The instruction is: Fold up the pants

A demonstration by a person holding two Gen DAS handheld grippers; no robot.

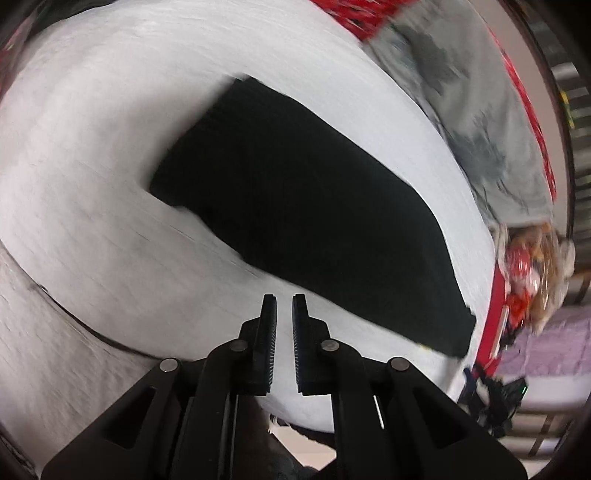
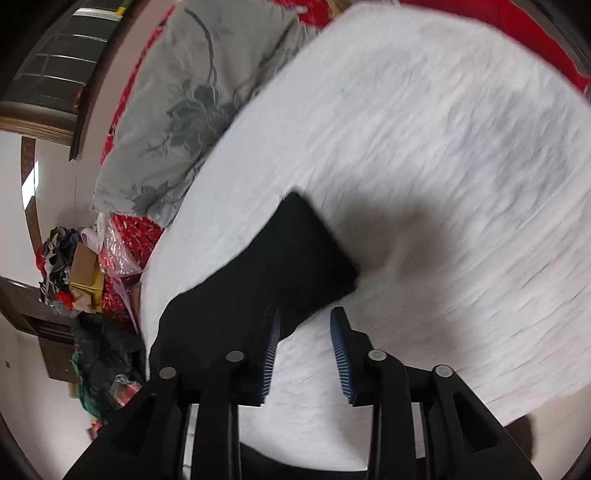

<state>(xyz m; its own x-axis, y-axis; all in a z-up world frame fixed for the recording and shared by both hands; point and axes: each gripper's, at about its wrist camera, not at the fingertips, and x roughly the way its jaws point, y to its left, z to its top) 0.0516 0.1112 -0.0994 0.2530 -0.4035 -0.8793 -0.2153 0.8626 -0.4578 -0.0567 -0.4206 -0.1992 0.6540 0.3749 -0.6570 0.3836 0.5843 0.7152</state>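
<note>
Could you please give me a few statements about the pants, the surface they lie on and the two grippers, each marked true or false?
1. The black pants lie on a white sheet. True.
2. The left gripper is clamped on the pants. False: its narrowly parted fingers hold nothing and sit over the sheet beside the pants' edge.
3. The right gripper is open. True: there is a clear gap between its fingers and nothing in it.
4. The pants are red. False: they are black; the red fabric lies beyond the sheet.
5. A grey flowered pillow lies past the sheet's edge. True.
</note>
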